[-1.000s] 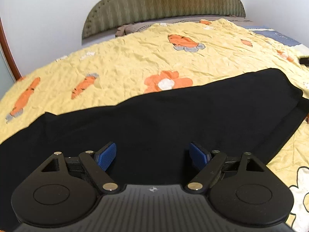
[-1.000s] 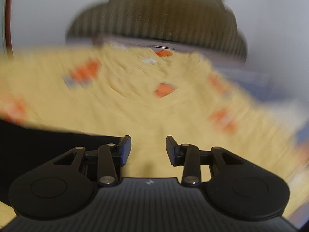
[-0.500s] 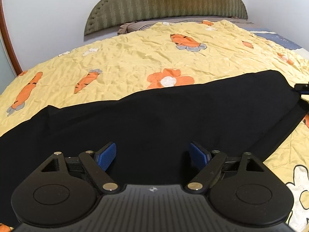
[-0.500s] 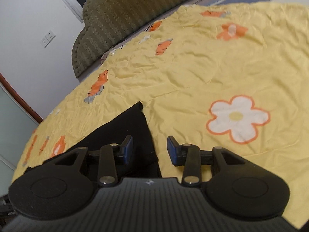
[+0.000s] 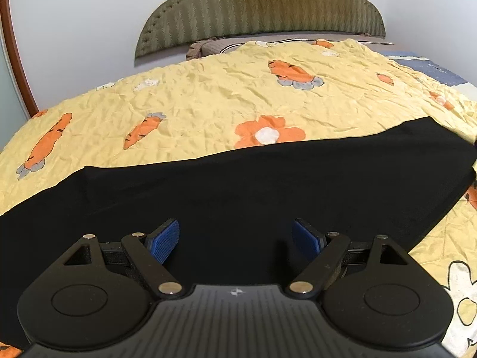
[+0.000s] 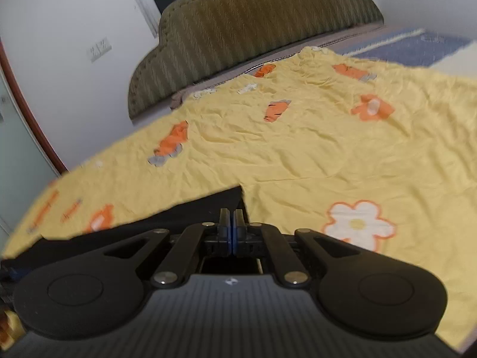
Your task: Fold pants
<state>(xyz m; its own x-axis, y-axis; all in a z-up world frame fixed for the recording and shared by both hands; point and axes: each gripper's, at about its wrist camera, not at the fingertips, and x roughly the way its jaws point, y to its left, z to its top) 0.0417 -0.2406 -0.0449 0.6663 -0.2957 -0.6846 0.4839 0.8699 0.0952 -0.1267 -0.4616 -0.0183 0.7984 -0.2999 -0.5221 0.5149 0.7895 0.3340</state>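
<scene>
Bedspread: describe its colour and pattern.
The bedspread is yellow with orange carrots and flowers; clearest in the left wrist view.

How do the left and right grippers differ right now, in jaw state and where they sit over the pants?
The left gripper is wide open; the right gripper has just been closing and its jaws meet.
The left hangs over the middle of the black pants, nothing between its pads; the right sits at a corner of the pants. Whether it pinches cloth I cannot tell.
Both point down at the yellow bedspread.
</scene>
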